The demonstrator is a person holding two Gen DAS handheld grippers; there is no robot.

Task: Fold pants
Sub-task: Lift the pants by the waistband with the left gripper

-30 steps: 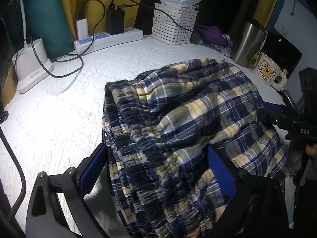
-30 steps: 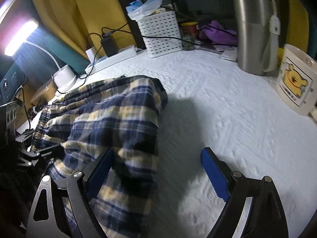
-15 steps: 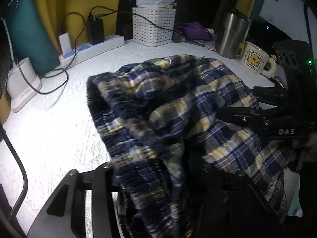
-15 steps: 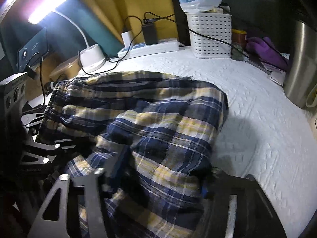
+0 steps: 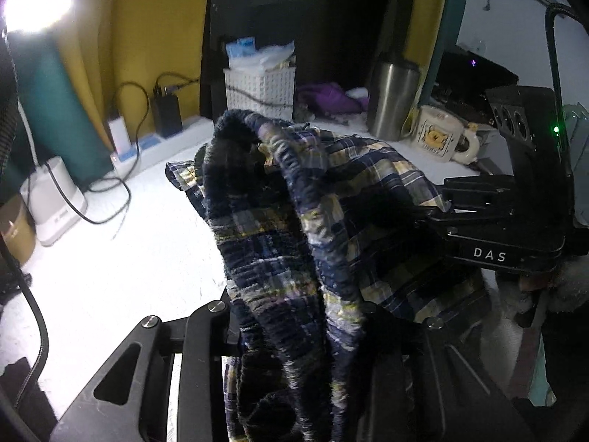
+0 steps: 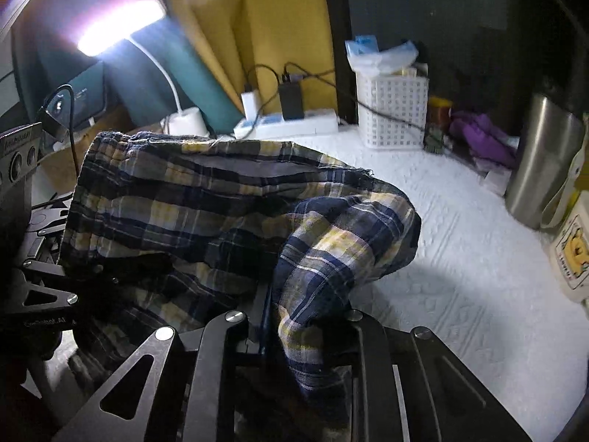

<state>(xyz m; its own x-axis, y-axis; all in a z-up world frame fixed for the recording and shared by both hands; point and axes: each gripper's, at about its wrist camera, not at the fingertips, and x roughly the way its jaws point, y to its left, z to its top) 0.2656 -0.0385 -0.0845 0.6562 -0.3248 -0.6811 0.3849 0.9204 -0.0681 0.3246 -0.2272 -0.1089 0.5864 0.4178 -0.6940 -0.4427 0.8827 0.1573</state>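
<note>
Plaid pants point(image 5: 331, 199) hang bunched above the white tabletop point(image 5: 121, 258), left gripper point(image 5: 294, 331) and right gripper point(image 6: 298, 316) both closing on cloth, probably lifting an edge to fold over.

Pants point(image 6: 221, 199) are shown in navy-and-yellow plaid, the bench point(image 6: 460, 258) in textured white, the basket point(image 6: 392, 110) in white lattice.
</note>
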